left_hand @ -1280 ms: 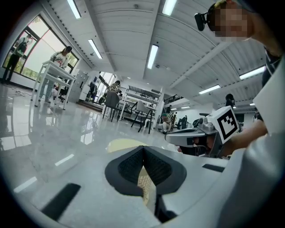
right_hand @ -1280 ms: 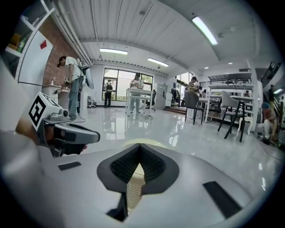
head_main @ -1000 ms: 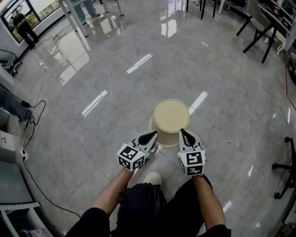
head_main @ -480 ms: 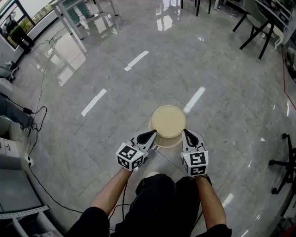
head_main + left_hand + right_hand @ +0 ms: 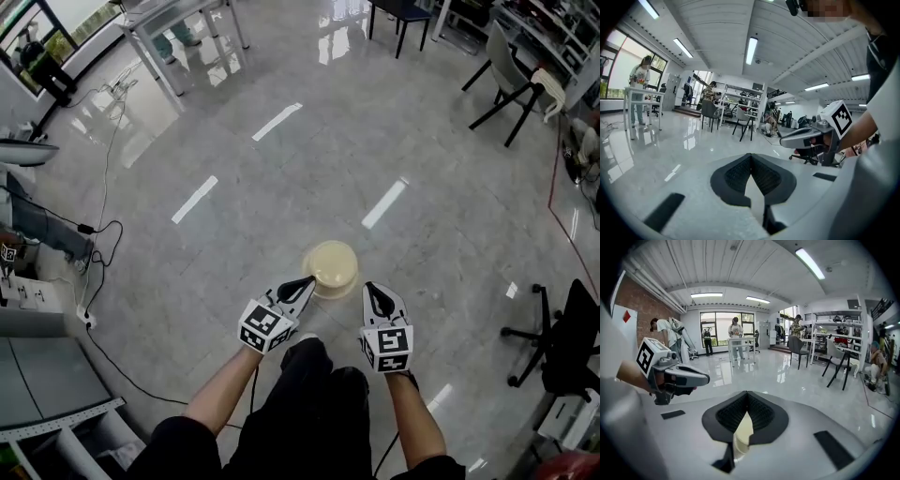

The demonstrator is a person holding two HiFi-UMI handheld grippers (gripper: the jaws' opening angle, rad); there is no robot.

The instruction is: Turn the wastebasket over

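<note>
The grey polished floor (image 5: 450,141) fills nearly everything, and the cream wastebasket (image 5: 330,266) stands alone on it, so I place the rest from there. A white-legged table (image 5: 178,23) is far beyond the wastebasket and to its left. A black office chair (image 5: 562,342) sits well off to the wastebasket's right, and a smaller black chair (image 5: 511,80) stands far beyond it on that same side. My own legs (image 5: 319,412) are on the wastebasket's near side. The wastebasket shows a flat closed face upward (its wider rim looks to be down on the floor). My left gripper (image 5: 305,280) hangs over the wastebasket's near-left edge and my right gripper (image 5: 370,289) just off its near-right edge, both clear of it. Each pair of fingers is pressed together and holds nothing. In the right gripper view a cream sliver of the wastebasket shows through the slot below the tips.
</note>
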